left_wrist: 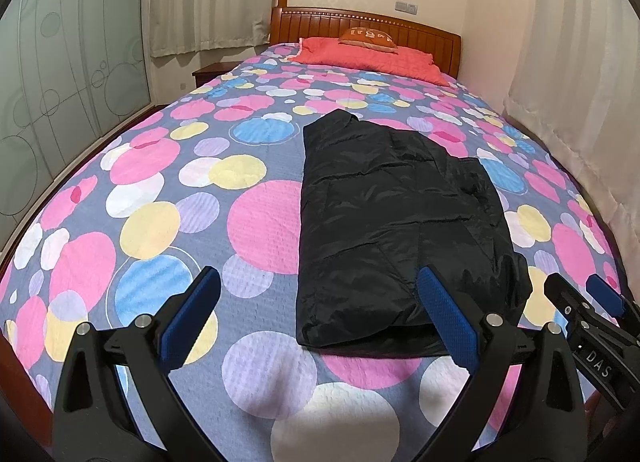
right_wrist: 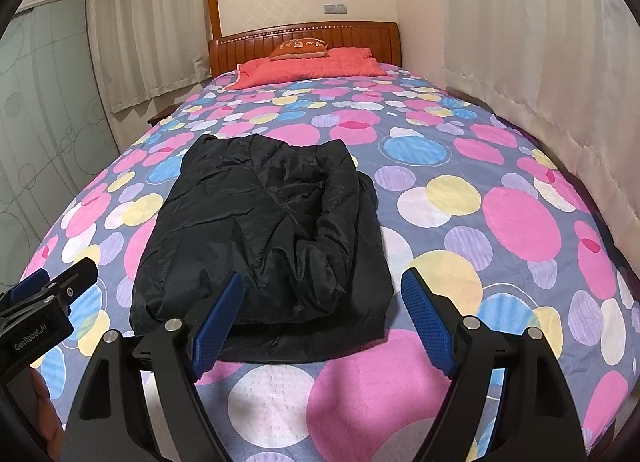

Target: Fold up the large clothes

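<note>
The black jacket (right_wrist: 264, 238) lies on the bedspread (right_wrist: 520, 230), already folded into a long bundle whose long axis runs toward 12 o'clock, to the headboard (right_wrist: 304, 38). Its near hem sits just beyond both tools. From the right gripper (right_wrist: 320, 322) the bundle lies at about 11 o'clock; from the left gripper (left_wrist: 320, 314) at about 1 o'clock. Both have their jaws spread wide with nothing between the pads. The hem's right corner looks nearer the right gripper, the left corner nearer the left, so a next fold lengthwise probably needs both.
</note>
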Demonstrator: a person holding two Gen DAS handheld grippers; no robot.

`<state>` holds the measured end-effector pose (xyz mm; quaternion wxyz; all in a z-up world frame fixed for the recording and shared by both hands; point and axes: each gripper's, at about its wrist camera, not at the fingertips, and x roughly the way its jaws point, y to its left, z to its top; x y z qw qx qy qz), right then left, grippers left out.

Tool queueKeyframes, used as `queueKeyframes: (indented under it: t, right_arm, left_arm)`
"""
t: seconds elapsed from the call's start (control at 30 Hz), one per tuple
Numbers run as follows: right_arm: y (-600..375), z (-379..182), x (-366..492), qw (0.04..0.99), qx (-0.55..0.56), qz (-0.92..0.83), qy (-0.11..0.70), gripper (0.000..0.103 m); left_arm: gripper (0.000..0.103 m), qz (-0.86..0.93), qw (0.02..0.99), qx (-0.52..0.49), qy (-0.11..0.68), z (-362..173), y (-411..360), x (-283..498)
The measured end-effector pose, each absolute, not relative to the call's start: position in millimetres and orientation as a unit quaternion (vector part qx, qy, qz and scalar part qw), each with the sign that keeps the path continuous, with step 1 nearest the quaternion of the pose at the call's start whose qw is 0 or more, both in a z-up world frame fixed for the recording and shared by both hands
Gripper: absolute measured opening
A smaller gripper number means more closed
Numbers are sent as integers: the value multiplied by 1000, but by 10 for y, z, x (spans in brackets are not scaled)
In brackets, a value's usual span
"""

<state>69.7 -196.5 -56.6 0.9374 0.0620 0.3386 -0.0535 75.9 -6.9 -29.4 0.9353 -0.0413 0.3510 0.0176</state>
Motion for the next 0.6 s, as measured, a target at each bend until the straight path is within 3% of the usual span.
queueKeyframes:
  t: [0.6]
  right_arm:
    - [-1923,-560,701,938,60,-53,338,80]
  left_arm:
    - [99,21,934,-47,354,-327,-69,713]
